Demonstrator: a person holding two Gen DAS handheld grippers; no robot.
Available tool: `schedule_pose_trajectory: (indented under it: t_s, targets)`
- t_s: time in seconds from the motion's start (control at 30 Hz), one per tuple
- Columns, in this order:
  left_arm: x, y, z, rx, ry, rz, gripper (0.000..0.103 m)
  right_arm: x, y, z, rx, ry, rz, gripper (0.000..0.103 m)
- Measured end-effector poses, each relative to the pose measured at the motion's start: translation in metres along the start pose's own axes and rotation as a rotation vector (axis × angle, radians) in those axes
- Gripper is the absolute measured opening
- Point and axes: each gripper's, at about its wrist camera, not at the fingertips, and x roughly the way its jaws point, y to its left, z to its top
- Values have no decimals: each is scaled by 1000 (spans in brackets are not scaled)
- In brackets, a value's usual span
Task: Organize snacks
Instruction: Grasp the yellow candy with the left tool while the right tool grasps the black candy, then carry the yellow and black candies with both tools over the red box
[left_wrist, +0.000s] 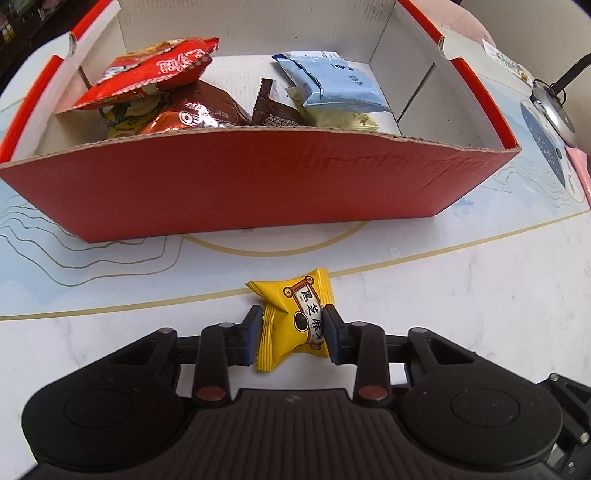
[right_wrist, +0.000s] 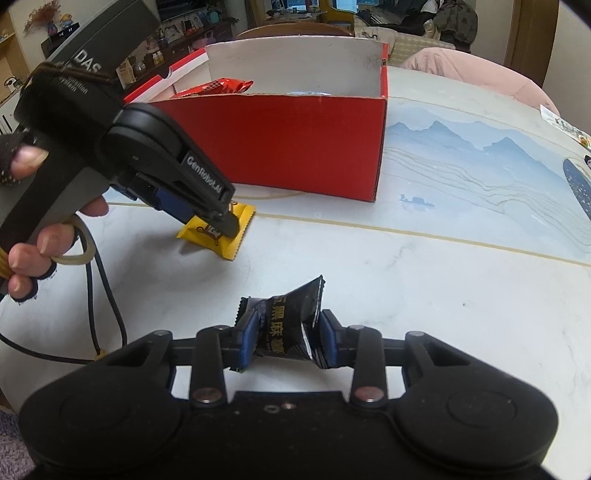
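A small yellow snack packet (left_wrist: 291, 321) lies on the white table just in front of the red cardboard box (left_wrist: 258, 188). My left gripper (left_wrist: 291, 332) is shut on it, blue pads pressing both sides. The right wrist view shows that same left gripper (right_wrist: 225, 225) pointing down onto the yellow packet (right_wrist: 236, 236). My right gripper (right_wrist: 286, 332) is shut on a crumpled black snack packet (right_wrist: 291, 317), nearer the table's front. Inside the box lie a red packet (left_wrist: 159, 70), brown packets (left_wrist: 207, 110) and a light blue packet (left_wrist: 332, 81).
A person's hand (right_wrist: 40, 236) holds the left gripper's handle, with a cable trailing over the table edge. The table (right_wrist: 461, 295) carries a blue mountain print. A metal lamp base (left_wrist: 554, 110) stands at the right, and a pink chair back (right_wrist: 480, 66) rises behind the table.
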Motion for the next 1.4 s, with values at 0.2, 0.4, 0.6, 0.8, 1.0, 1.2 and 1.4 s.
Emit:
schedule_pose_trajectory:
  t_s: [0.2,0.4,0.6,0.8,1.0,1.2,1.4]
  targets:
    - [-11,4,-10,-11,-11,-22,31,-5,-3,0,26,-22,0,28]
    - [-36,17,-21,-44,-40,-59,31,-20,-8,0,42,-62,23,18]
    - [-65,29,-30,-65,-83,-80,31,-33,-5,3,42,-99,15,14]
    - [-88,31,-30,-85,-129,-105,31,-50,-2,15,42,-158,31,13]
    - [-115,32,-25,-87,-184,-115,31,-69,1,41,26,-227,44,13]
    - [-138,35,-8,-82,-245,-105,31,-83,-2,80,21,-297,43,13]
    - [-155,37,19,-66,-299,-91,32,-85,-4,124,6,-356,25,13]
